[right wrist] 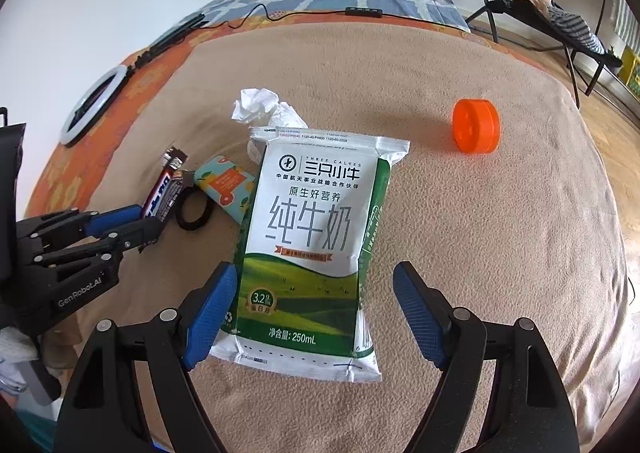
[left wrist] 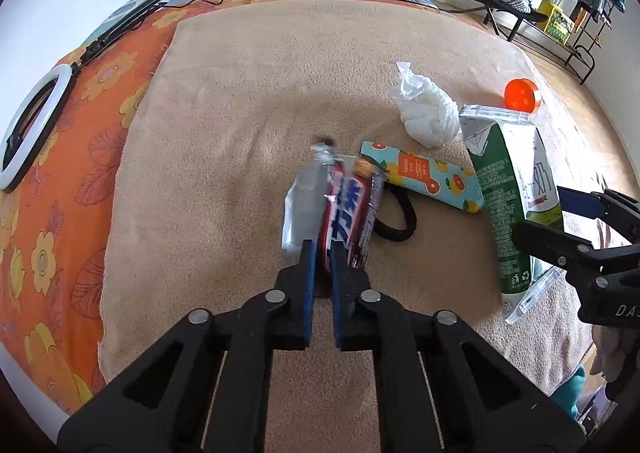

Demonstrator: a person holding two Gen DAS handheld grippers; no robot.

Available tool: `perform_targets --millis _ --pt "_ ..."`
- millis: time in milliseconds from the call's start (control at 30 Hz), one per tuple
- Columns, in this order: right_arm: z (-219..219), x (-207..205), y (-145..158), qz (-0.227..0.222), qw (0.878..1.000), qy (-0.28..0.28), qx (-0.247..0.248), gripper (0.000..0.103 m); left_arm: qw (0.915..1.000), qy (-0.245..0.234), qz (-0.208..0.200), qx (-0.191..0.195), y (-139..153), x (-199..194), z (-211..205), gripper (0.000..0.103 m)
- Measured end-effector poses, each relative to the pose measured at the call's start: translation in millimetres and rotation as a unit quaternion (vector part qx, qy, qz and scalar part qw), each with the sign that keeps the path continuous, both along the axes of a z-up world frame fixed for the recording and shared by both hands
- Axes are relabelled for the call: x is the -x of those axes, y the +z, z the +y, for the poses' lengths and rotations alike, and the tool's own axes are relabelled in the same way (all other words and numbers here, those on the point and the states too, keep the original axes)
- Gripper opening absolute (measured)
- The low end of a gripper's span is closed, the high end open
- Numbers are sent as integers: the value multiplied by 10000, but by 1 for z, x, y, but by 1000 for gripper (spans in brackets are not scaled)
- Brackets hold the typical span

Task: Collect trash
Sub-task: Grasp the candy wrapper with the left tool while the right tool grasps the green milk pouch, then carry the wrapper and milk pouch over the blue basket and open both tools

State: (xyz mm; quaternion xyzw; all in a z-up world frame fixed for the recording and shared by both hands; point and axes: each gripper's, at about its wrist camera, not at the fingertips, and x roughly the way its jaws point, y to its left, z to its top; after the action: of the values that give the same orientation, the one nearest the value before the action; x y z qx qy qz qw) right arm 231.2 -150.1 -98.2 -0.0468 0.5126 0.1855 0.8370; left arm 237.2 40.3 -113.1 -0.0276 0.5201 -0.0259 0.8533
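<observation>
Trash lies scattered on a tan blanket (right wrist: 500, 253) spread over the bed, filling the middle of both views. Largest piece is the milk pouch (right wrist: 312, 237), flat on the blanket, centre of the right wrist view and right edge of the left wrist view; the right gripper (right wrist: 314, 317) hangs over its lower end with jaws wide, one pad on either side and not pressing, probably lined up to pinch it across the width. Crumpled tissue (left wrist: 430, 113) sits just past the pouch's top edge, partly hidden by it in the right view. Patterned fruit-print case (left wrist: 424, 177) lies left of the pouch, likely not trash, touching or nearly touching it. Candy wrapper (left wrist: 346, 213) sits at centre of the left wrist view, gripped by the left gripper (left wrist: 321, 253), jaws nearly closed and pinching its near end so it stands edge-up and looks ready to lift. Black hair tie (left wrist: 394, 213) lies right beside the wrapper, partly under it, and could get dragged along. Orange cap (right wrist: 476, 125) sits alone at upper right, well apart. Ring light (left wrist: 34, 129) and its cable lie on the orange flowered sheet at far left, out of the way.
</observation>
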Motion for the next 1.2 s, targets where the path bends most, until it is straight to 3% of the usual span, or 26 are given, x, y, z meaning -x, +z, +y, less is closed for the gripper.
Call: perform_targets --millis 367,633,700,733,767,800,1000,1100,1167,1200 --pt "8 -19 -23 645 9975 -131 -254 82 9999 118 -96 55 5 4 7 2" --pt "-12 -11 -8 347 9976 -271 -532 76 9989 347 -320 58 17 8 17 2" --pt "-16 -8 -3 260 9980 -250 -515 76 9984 440 -292 215 19 6 19 18" --pt "-18 -7 -2 232 9982 -255 -499 76 9981 445 -303 302 20 4 19 43" --pt "-20 -6 -1 215 9983 -256 -487 76 9978 464 -379 281 21 3 18 57" --pt "-21 -5 0 204 9983 -261 -485 76 9977 485 -420 224 21 1 16 58" --pt "-28 2 5 93 9986 -239 -469 75 9981 445 -7 417 2 -15 7 57" --pt "-28 3 7 19 9988 -197 -447 75 9979 480 70 429 -3 -17 9 35" --pt "-28 4 9 -46 9989 -158 -432 75 9975 525 88 467 -4 -15 12 12" --pt "-28 6 10 -81 9990 -133 -418 75 9974 545 89 452 -4 -14 14 9"
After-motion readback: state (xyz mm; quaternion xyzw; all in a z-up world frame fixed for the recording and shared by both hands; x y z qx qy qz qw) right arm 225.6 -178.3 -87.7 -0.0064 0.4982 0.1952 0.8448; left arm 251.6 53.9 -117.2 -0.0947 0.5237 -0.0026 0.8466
